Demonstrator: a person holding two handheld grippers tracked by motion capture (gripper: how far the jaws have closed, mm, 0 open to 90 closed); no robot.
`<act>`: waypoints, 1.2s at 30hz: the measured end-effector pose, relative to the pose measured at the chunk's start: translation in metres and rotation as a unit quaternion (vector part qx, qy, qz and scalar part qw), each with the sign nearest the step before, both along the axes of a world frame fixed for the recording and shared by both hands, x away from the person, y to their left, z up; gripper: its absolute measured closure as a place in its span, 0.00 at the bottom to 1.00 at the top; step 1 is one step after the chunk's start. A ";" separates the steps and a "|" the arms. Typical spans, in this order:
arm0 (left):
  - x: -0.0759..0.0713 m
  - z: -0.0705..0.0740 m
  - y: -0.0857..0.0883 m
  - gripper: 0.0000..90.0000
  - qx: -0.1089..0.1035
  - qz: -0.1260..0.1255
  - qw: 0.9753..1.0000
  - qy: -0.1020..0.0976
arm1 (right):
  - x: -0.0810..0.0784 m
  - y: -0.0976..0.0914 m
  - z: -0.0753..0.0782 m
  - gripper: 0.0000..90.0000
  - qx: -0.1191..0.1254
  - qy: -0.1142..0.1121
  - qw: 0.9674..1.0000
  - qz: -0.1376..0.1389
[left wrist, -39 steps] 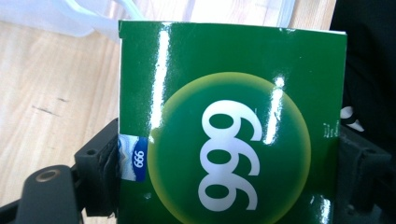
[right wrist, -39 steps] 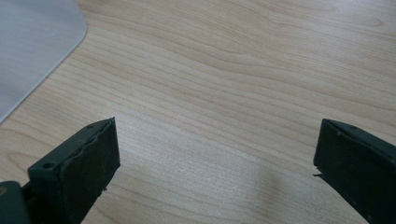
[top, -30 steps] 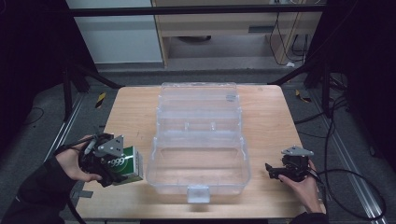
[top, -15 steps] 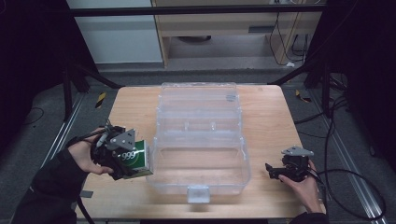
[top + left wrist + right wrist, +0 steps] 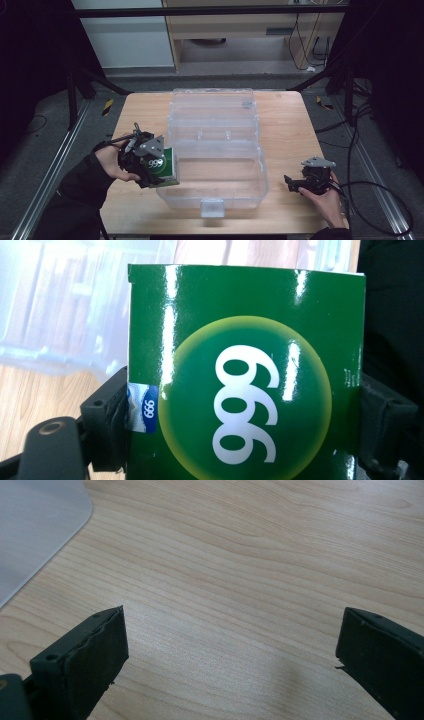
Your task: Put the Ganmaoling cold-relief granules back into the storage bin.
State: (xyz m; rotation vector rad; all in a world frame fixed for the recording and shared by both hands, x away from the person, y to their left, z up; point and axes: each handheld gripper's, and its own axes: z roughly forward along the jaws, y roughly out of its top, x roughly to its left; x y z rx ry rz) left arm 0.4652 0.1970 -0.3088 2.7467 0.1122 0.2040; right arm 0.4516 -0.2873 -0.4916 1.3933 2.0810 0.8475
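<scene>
The table is showing pale, matt wood with fine grain. The storage box is looking like clear, smooth plastic. The green carton is gleaming glossy, catching light streaks. The right gripper is showing matt black jaws with rough-edged pads.

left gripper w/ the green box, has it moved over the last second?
Yes. In the high view the left gripper, shut on the green box, has shifted right and slightly away from the person, now up against the clear bin's left wall.
</scene>
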 end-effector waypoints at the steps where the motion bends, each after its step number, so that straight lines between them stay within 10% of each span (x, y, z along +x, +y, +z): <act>1: -0.001 -0.001 -0.005 0.16 0.001 0.006 1.000 0.017 | 0.000 0.000 0.000 0.01 0.000 0.000 1.000 0.000; 8: 0.006 -0.006 -0.018 0.16 0.005 -0.012 1.000 0.000 | 0.000 0.000 0.000 0.01 0.000 0.000 1.000 0.001; 36: 0.015 -0.056 -0.036 0.16 0.028 -0.019 0.999 0.034 | 0.001 0.001 -0.002 0.01 -0.006 0.007 1.000 0.005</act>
